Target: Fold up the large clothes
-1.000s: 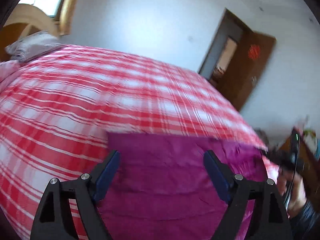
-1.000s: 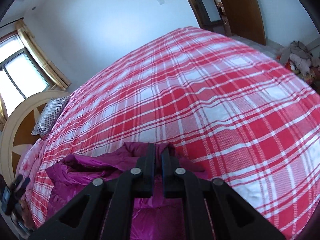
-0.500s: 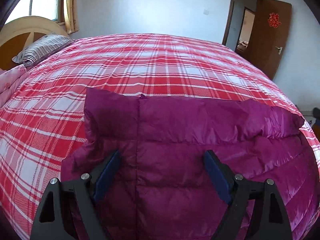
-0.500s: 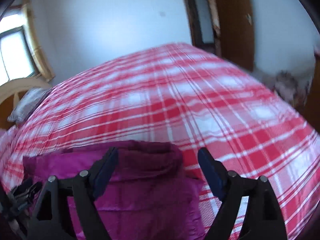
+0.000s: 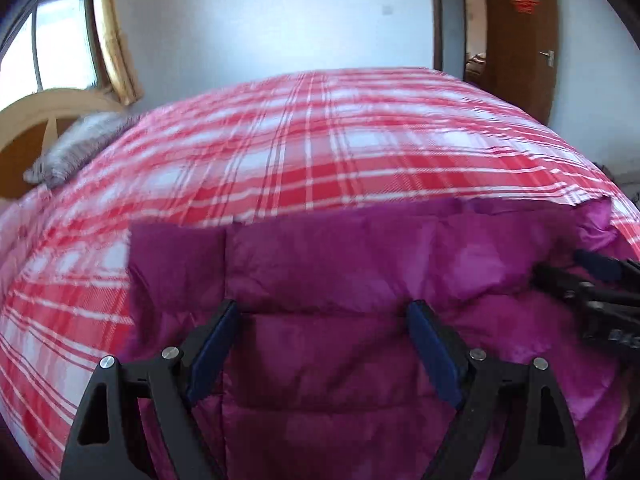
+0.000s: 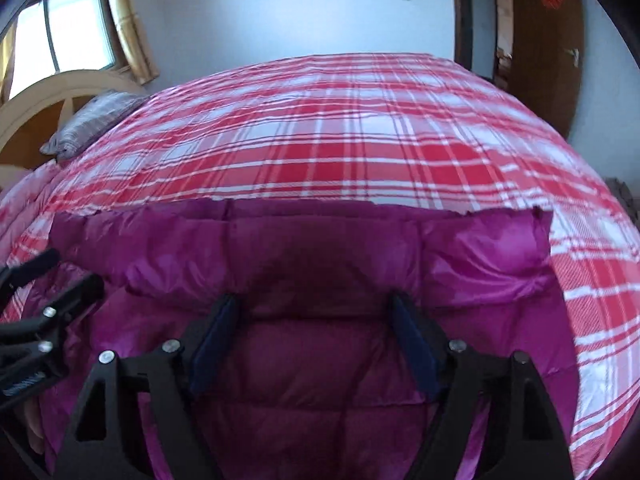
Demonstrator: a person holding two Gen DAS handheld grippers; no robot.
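- The left gripper [image 5: 322, 344] is hovering with its jaws standing wide apart over the purple padded jacket [image 5: 360, 264], nothing pinched between its blue pads [image 5: 212, 352].
- The right gripper [image 6: 314, 336] is doing likewise: its jaws have just been opening and then easing slightly inward, standing apart now with jacket fabric beneath them but not clamped.
- The jacket is lying folded on the near side of the red plaid bedspread [image 6: 360, 132], directly ahead of and below both sets of jaws, its long axis running left to right and its far folded edge parallel to the bed's near edge.
- Each gripper is sitting near its own end of the jacket, so neither appears nearer overall; the next fold would likely call for both to take hold at once.
- A striped pillow [image 6: 88, 124] is resting by the headboard [image 5: 48, 112], well apart from the work.
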